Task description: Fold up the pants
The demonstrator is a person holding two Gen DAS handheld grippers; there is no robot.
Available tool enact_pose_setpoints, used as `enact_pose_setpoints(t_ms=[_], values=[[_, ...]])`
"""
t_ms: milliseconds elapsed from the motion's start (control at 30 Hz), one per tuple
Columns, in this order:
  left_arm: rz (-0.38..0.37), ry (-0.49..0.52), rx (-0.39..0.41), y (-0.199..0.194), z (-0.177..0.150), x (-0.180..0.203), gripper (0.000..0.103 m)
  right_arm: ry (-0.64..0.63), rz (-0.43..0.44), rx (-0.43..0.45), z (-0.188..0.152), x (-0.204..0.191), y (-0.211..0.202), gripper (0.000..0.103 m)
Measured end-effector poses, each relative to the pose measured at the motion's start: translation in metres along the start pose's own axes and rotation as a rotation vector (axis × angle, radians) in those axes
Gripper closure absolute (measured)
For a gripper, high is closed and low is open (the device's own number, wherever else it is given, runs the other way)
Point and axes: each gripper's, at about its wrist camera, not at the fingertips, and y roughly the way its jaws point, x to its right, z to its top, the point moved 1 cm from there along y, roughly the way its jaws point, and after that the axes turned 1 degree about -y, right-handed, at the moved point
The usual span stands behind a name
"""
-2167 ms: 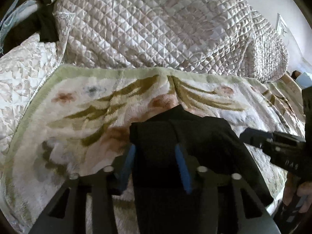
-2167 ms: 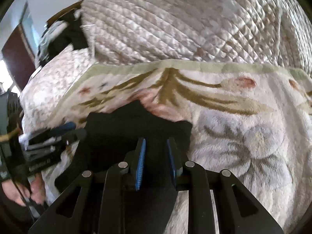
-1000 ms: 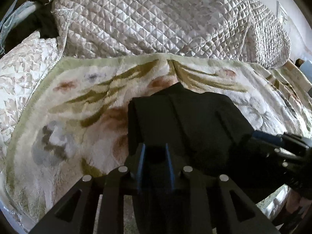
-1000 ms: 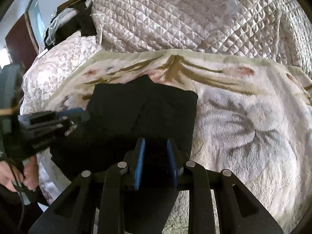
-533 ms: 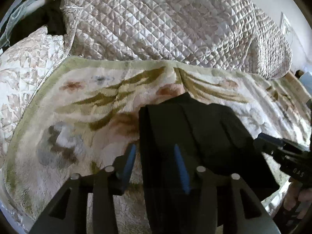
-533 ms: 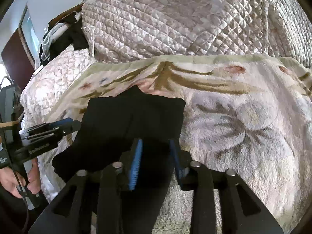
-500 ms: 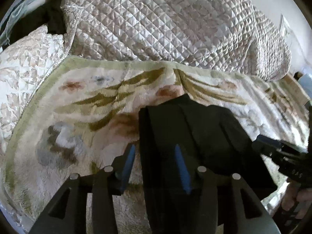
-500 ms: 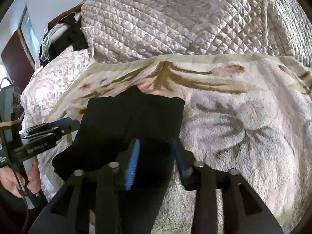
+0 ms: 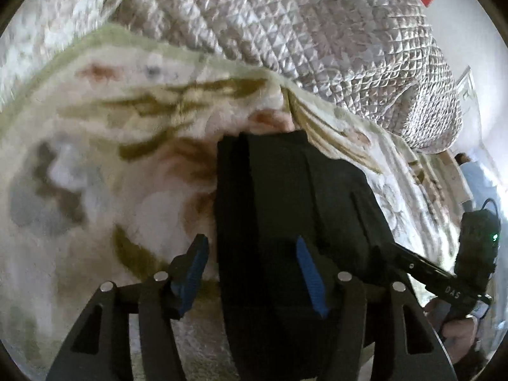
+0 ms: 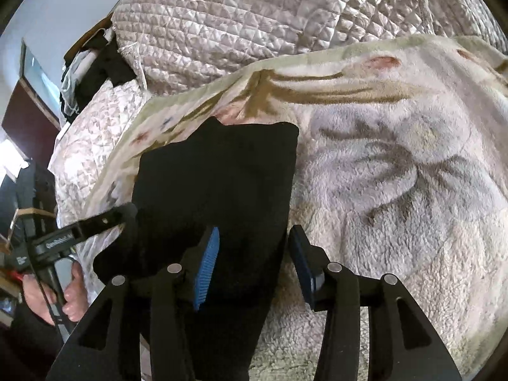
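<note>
**Clerk:** Pants [image 9: 285,209], one pair, black, already folded to a compact stack. Location: on the floral fleece blanket [image 9: 104,146], near its front edge, with the near end hanging off toward the holders. In the right wrist view the same pants [image 10: 222,184] show a squared far corner and a small peak at the far edge.

**Checker:** Grippers?

**Clerk:** Left gripper [image 9: 250,273]: jaws spread wide, straddling the left edge of the stack; one blue pad lies over the cloth, the other over the blanket beside it. Nothing gripped. Right gripper [image 10: 254,263]: jaws likewise wide, straddling the right edge of the stack, one pad on each side of it. Nothing gripped.

**Checker:** Handling notes?

**Clerk:** Judged soft, limp and light. Layers look free to slide over one another, so a pinch on one layer alone would likely pull the fold apart. Not fragile. Fleece pile probably drags on the cloth if the stack is pushed, not lifted.

**Checker:** Where to take hold?

**Clerk:** At the two near corners, one per gripper, closing through the whole thickness. Both already sit astride the side edges, so each would need only to close.

**Checker:** Surroundings?

**Clerk:** Quilted bedspread [image 9: 301,41], pale, heaped behind the blanket. Dark clothing [image 10: 101,66] piled at far left in the right wrist view.
</note>
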Motion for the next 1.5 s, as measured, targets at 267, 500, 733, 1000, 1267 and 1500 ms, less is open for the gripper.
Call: enact_pose_setpoints(t_ms=[267, 500, 733, 1000, 1267, 1500], values=[[-0.045, -0.017, 0.005, 0.005, 0.000, -0.001, 0.036, 0.020, 0.019, -0.004, 0.001, -0.002, 0.004, 0.055], [-0.076, -0.057, 0.011, 0.015, 0.012, -0.003, 0.038, 0.062, 0.044, -0.003, 0.010, 0.004, 0.014, 0.053], [-0.012, 0.030, 0.041, 0.000, 0.005, 0.012, 0.065, 0.041, 0.034, -0.001, 0.007, 0.002, 0.011, 0.063], [0.038, 0.076, 0.066, -0.005, 0.007, 0.028, 0.073, 0.037, 0.028, 0.019, 0.013, -0.003, 0.011, 0.079], [0.027, 0.114, 0.091, -0.019, 0.011, 0.046, 0.080, -0.002, 0.076, 0.079, 0.024, -0.025, -0.010, 0.083], [0.042, 0.161, 0.127, -0.032, 0.044, 0.055, 0.080, -0.046, 0.121, 0.095, 0.056, -0.049, -0.011, 0.083]])
